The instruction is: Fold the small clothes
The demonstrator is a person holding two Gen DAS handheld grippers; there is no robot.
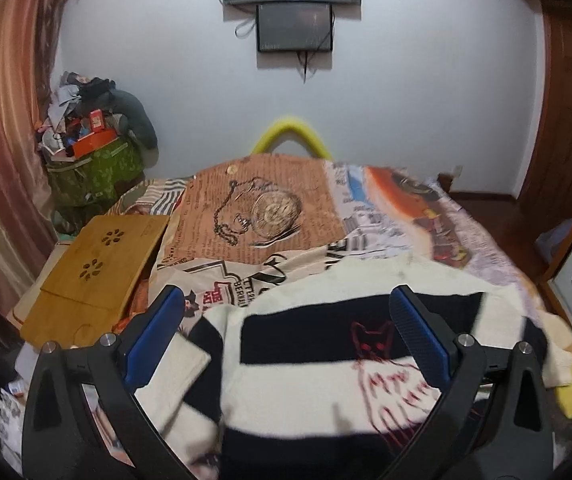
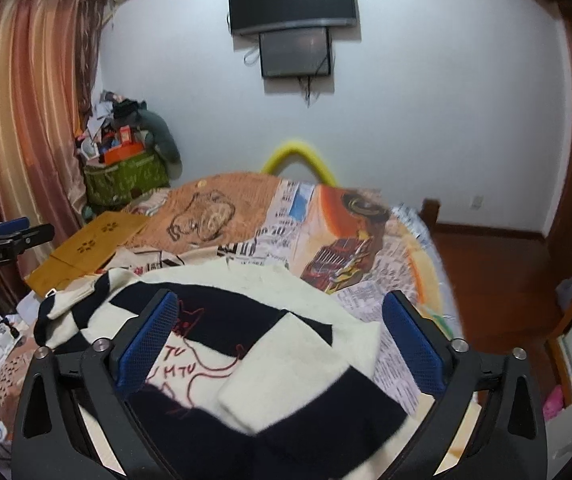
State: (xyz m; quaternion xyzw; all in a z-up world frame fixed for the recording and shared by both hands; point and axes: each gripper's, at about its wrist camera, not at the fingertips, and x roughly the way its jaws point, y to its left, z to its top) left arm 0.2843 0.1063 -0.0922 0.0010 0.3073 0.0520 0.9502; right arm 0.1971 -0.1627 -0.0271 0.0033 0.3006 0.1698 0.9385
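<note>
White wall and a mounted television point(image 2: 292, 0) back a bed point(image 2: 326, 224) spread with a busy newsprint-patterned cover, and on the near part of that bed lies the cream-and-navy striped sweater point(image 2: 270, 344) with a red cat outline stitched on its front. Both sleeves appear already turned in over the body: one cream cuff point(image 2: 262, 392) rests across the navy band on the right side, another point(image 1: 178, 368) lies folded in on the left.

Left gripper point(image 1: 286, 320) hovers over the sweater's left half with its blue pads spread wide, holding nothing. Right gripper point(image 2: 278, 320) is likewise released, its pads apart above the sweater's right half.

Risks from here, as I judge them:
- The knit looks thick and soft, so a pinch may catch only the top layer, and the sleeve beneath would slide out of its fold as the hem lifts.
- If the two grippers close at uneven places along the hem, the fold would land skewed across the stripes.
- The sweater's left side lies near the bamboo lap tray point(image 1: 98, 264), which sits beyond it toward the curtain; a wide sweep could drag cloth against it.
- The bed cover is loose and could be nipped together with the sweater, rucking up underneath.
</note>
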